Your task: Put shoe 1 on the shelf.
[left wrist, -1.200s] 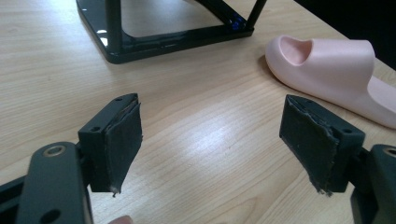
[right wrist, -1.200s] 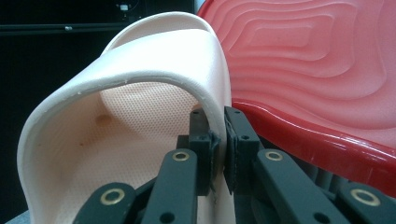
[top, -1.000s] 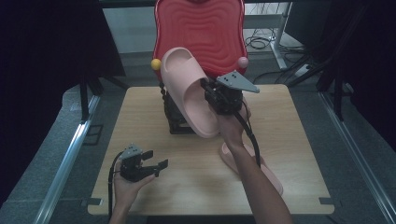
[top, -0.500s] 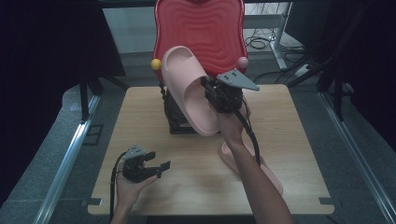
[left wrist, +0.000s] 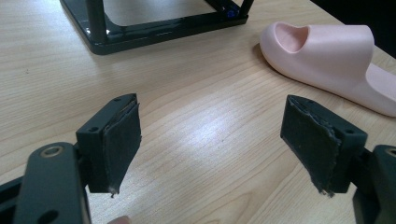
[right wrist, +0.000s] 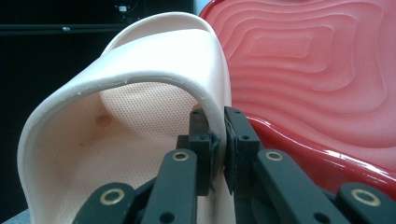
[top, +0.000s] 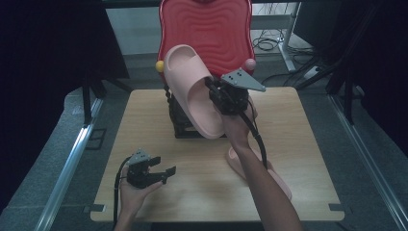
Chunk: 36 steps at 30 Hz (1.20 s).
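Black claw [top: 166,172] with brass rivets, worn dark pads [left wrist: 122,144], and trailing black cable.

Dim, dark surroundings; overhead light glares softly on the wooden table [left wrist: 205,126]; near foreground slightly blurred.

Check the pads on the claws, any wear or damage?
Yes. In the left gripper view, the black pads on the open left claw are frayed and peeling at the edges. The right claw grips the pink slipper; its pads are mostly hidden.

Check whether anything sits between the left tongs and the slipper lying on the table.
Nothing visible does. The left tongs stand open over bare table, and the pink slipper lies ahead to the right. The black stand sits off to the side.
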{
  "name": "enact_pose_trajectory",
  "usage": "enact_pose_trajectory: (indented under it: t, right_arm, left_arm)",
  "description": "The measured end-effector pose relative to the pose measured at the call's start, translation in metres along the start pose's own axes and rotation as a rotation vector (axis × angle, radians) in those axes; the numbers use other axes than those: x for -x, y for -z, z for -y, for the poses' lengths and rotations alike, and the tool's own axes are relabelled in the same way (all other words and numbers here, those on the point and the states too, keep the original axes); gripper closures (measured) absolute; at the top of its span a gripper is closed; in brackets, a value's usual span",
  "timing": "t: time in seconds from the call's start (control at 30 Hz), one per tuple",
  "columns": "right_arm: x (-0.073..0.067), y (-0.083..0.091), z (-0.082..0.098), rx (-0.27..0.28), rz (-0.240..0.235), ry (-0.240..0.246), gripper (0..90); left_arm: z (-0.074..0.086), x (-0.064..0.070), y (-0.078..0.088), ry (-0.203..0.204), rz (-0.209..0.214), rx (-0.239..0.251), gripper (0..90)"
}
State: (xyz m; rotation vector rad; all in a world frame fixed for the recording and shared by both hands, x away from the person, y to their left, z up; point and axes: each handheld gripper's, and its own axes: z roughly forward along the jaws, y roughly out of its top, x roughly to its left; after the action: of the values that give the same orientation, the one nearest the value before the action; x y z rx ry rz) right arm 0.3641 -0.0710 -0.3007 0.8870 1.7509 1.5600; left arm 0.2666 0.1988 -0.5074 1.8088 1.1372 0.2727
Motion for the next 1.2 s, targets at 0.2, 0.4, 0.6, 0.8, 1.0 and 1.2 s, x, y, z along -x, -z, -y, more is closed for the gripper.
enact_pose_trajectory:
  t: [0.2,0.4,0.6,0.8,1.0,1.2]
  right_arm:
    - [-0.0007,-0.0008,-0.0012,0.000,-0.002,0.003,82.6]
    - [-0.0007,-0.0012,-0.0035,-0.001,-0.001,0.007,82.6]
    - [-0.0004,-0.0023,-0.0037,-0.002,0.001,0.004,82.6]
    - [-0.0007,-0.0025,-0.0045,-0.007,-0.004,0.011,82.6]
    - [0.0008,-0.0032,-0.0009,-0.014,0.002,0.008,82.6]
    - [0.0016,-0.0036,0.0001,-0.017,0.004,0.009,82.6]
  left_arm:
    - [0.0006,0.0000,-0.0019,-0.003,0.005,-0.008,20.0]
    - [0.0005,-0.0003,-0.0012,0.002,0.011,-0.003,19.9]
    - [0.0007,-0.0004,-0.0013,0.000,0.012,-0.005,19.7]
    - [0.0015,-0.0015,-0.0030,0.001,0.014,-0.016,19.2]
    - [0.0025,-0.0011,-0.0061,0.001,0.020,-0.030,18.3]
    - [0.0026,-0.0014,-0.0069,0.003,0.023,-0.034,18.2]
